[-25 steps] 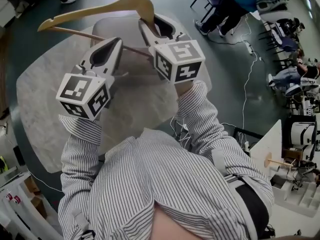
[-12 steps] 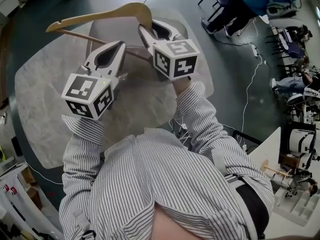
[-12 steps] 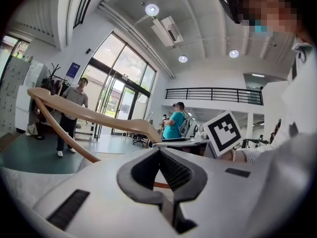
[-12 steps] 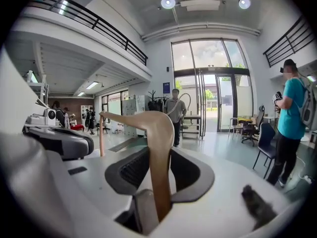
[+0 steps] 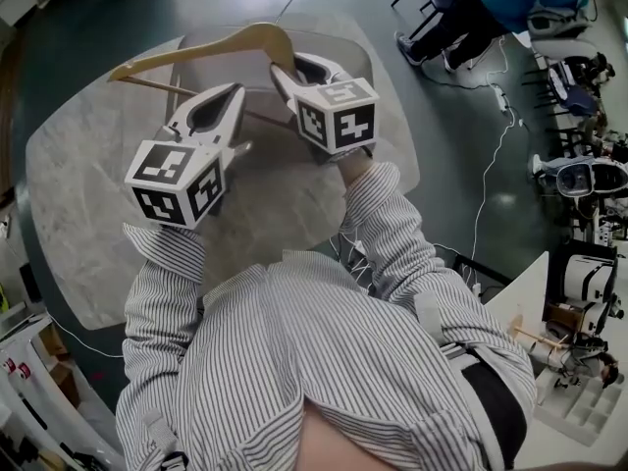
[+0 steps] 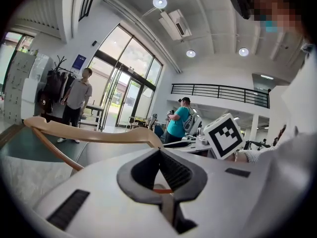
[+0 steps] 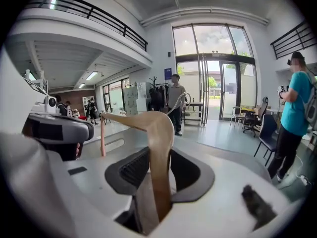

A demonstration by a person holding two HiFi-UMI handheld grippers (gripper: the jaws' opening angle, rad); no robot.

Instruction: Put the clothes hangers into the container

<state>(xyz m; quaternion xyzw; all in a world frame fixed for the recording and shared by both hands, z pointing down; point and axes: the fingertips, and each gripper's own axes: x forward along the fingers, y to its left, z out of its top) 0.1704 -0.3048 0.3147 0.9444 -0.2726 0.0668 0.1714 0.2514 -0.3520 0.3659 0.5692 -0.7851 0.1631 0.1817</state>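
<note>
A bright hall with glass doors surrounds a pale rounded tabletop carrying a grey container. Over the container hangs a wooden hanger, one arm clamped in the right hand-held gripper. Just beside it, the left hand-held gripper is closed and empty.

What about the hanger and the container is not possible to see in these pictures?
- Inside of the container: in the head view the hanger, the left gripper and the right gripper cover most of it, so other hangers inside cannot be told.
- Hanger's right arm: head view, its end is hidden behind the right gripper.
- Whether hanger and container touch: no view settles it.
</note>
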